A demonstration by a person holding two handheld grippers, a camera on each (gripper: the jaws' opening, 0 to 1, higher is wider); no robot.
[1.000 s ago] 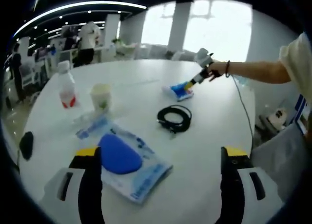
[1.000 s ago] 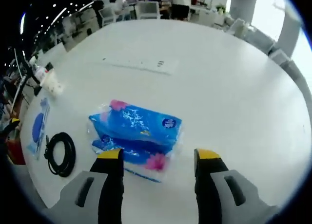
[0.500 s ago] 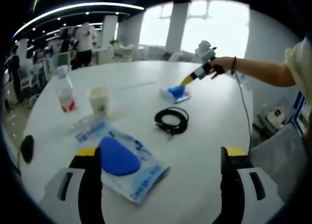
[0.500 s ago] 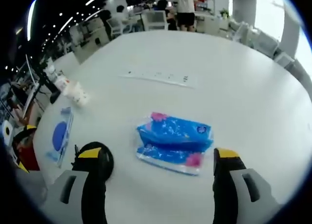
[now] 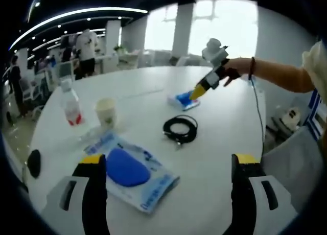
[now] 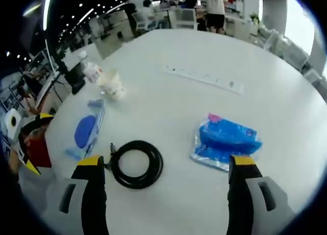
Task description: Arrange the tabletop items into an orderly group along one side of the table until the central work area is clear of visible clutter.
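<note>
A blue tissue pack point(image 6: 225, 140) lies on the round white table point(image 6: 168, 107), off to the right ahead of my open right gripper point(image 6: 167, 161). A black cable coil point(image 6: 135, 163) sits between its jaws, nearer the left one. In the left gripper view, a hand holds the right gripper point(image 5: 196, 92) just above the tissue pack point(image 5: 183, 99). My left gripper point(image 5: 168, 161) is open and low over the near table edge. A blue mouse in a clear packet point(image 5: 127, 166) lies by its left jaw, with the cable coil point(image 5: 180, 128) further ahead.
A paper cup point(image 5: 106, 112) and a water bottle point(image 5: 71, 103) stand at the left, with a small black object point(image 5: 33, 162) near the edge. A white power strip point(image 6: 204, 77) lies across the far table. Chairs, desks and people fill the room behind.
My right gripper opened wider, let go of the tissue pack and drew back, and its view swung left onto the cable coil. The left gripper barely moved.
</note>
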